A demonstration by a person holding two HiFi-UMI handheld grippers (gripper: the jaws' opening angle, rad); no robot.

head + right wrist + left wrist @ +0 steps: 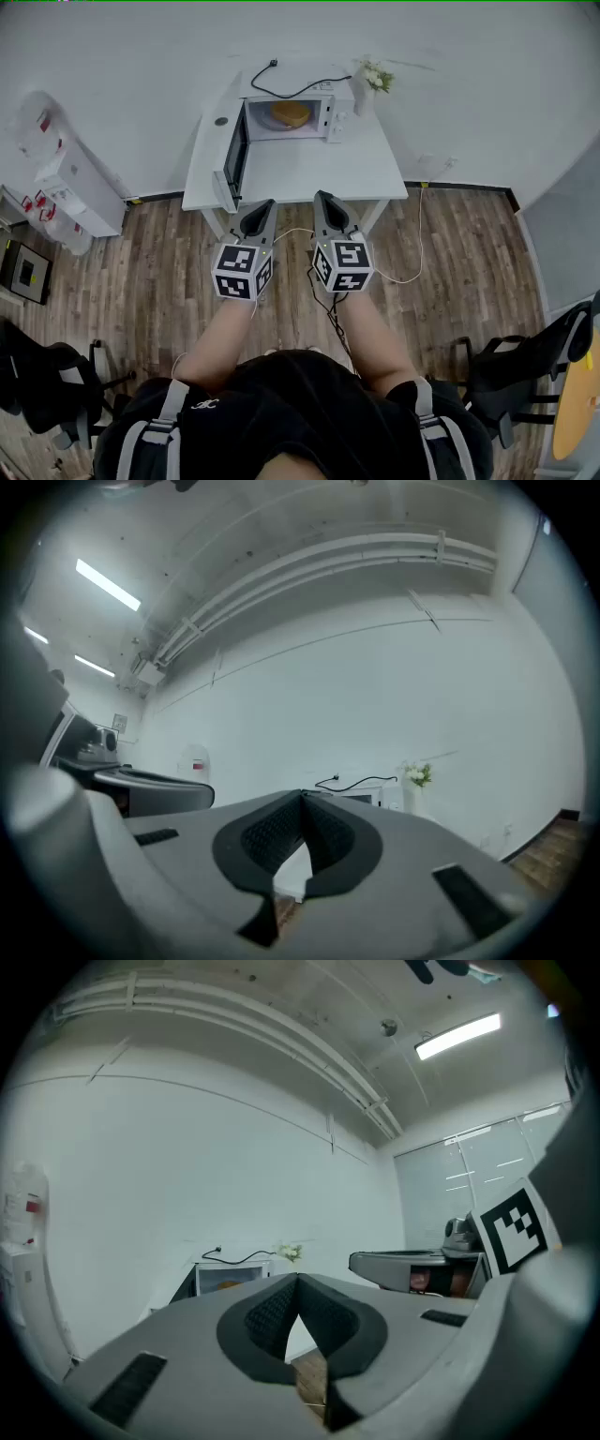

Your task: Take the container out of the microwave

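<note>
A white microwave (309, 114) stands on a white table (309, 173) against the far wall, its door (234, 155) swung open to the left. Inside sits an orange-yellow container (291, 113). My left gripper (260, 208) and right gripper (326, 201) are held side by side over the wooden floor, just short of the table's near edge, both pointing level at it. Each has its jaws shut with nothing between them. In the left gripper view the microwave (230, 1279) shows small and far off above the shut gripper (297, 1281). The right gripper view shows the microwave (361, 794) beyond the closed gripper (302, 797).
A black power cable (291, 86) lies on top of the microwave, and a small vase of white flowers (373, 80) stands to its right. White equipment (66, 187) sits at the left wall. Black office chairs (520, 366) stand at both lower sides.
</note>
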